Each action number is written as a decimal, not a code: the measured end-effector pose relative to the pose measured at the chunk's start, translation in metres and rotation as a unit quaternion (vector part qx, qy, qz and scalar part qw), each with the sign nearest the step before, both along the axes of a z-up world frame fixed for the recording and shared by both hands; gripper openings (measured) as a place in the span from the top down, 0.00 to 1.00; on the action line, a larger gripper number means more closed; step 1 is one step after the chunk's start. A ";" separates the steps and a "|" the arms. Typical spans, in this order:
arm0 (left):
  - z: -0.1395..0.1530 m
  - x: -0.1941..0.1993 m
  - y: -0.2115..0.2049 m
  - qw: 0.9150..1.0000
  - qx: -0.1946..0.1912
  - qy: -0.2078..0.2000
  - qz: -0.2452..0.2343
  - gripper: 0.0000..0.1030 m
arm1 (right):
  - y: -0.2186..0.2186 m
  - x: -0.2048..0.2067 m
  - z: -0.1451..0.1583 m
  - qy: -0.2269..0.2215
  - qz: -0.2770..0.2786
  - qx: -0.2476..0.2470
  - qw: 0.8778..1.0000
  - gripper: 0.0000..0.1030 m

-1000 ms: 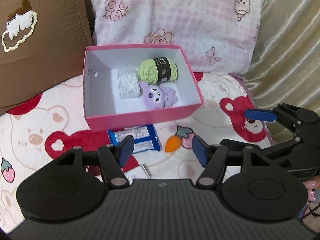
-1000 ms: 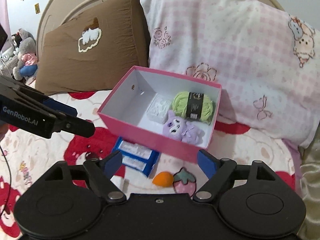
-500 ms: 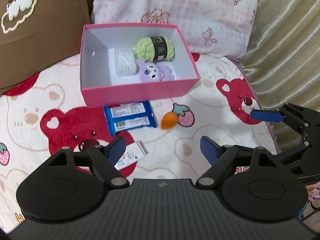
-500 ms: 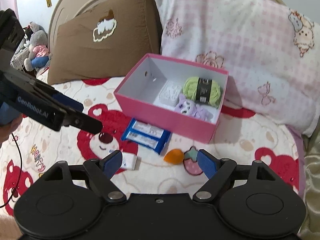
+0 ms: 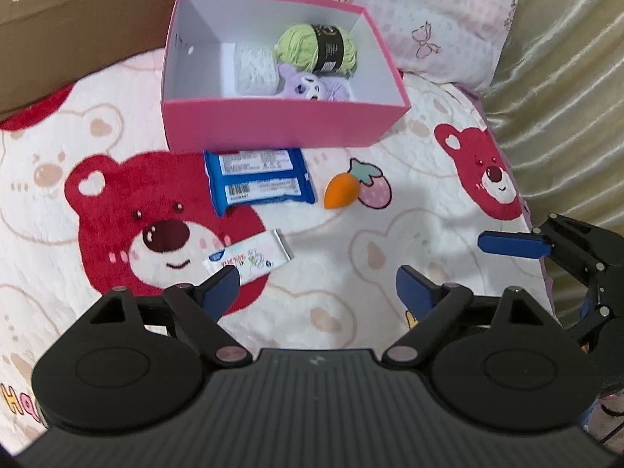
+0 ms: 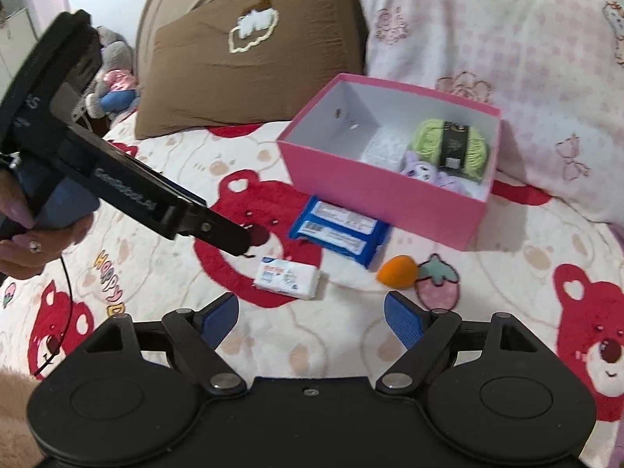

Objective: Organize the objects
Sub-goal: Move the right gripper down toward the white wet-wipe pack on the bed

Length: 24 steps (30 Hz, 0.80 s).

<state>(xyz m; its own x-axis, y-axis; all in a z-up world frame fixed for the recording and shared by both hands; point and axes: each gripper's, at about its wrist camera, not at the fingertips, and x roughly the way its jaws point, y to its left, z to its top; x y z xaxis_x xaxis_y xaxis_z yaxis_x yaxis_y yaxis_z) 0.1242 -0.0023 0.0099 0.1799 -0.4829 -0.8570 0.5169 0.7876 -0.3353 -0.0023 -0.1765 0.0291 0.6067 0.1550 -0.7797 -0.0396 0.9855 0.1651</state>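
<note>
Figure: two claws over a bed, sorting loose things into a pink box.

The pink box [image 5: 273, 124] sits on the bear-print blanket [image 5: 117, 156] with its back against the pillows, mouth up — a place where it cannot slide and both my claws can reach over its front wall. It already holds a ball of green yarn [image 5: 316, 48] against the back wall, a white packet [image 5: 253, 66] beside the yarn, and a purple plush toy [image 5: 312, 87] just behind the front wall. I judge these to be sorted.

Three things lie outside, all on the near side of the box: a blue pack [image 5: 259, 181] touching its front wall, an orange sponge [image 5: 341, 191] just beside the pack, and a small white tissue pack [image 5: 249, 259] nearer to me, well clear of the box.

My left claw [image 5: 316, 286] has just been opening; its fingers stand apart with nothing between them, one fingertip [image 5: 222, 286] just in front of the tissue pack. Tilted downward over that pack, it seems set to take it next.

My right claw [image 6: 312, 316] is likewise spread and empty. It hangs over the blanket in front of the box, between the tissue pack [image 6: 286, 275] and the sponge [image 6: 397, 271] — kept wide, I judge, so either can be taken.
</note>
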 end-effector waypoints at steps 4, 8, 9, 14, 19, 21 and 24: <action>-0.013 -0.001 0.008 1.000 -0.003 0.000 0.010 0.15 | 0.005 -0.002 -0.013 -0.017 0.009 0.016 1.000 0.17; -0.025 -0.002 0.017 0.999 -0.011 -0.019 0.026 0.15 | 0.009 -0.004 -0.025 -0.040 0.023 0.008 0.999 0.17; -0.028 -0.002 0.018 0.999 -0.011 -0.025 0.027 0.15 | 0.010 -0.003 -0.029 -0.043 0.028 0.008 0.999 0.17; -0.045 0.000 0.024 0.998 -0.010 -0.056 0.040 0.15 | 0.014 0.005 -0.052 -0.053 0.040 -0.004 0.998 0.17; -0.069 0.007 0.023 0.996 0.004 -0.074 0.047 0.15 | 0.028 0.016 -0.074 -0.045 0.069 -0.017 0.996 0.17; -0.078 0.009 0.020 0.996 0.012 -0.077 0.043 0.15 | 0.036 0.021 -0.080 -0.039 0.083 -0.026 0.995 0.17; -0.092 0.010 0.018 0.996 0.018 -0.076 0.042 0.15 | 0.045 0.030 -0.088 -0.036 0.100 -0.032 0.994 0.17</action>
<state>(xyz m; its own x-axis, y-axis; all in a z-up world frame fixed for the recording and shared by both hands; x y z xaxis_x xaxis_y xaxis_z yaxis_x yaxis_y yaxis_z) 0.1344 0.0152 -0.0817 0.3478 -0.4295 -0.8334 0.4914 0.8405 -0.2281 0.0274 -0.1315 -0.0587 0.6231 0.2293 -0.7478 -0.2443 0.9653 0.0925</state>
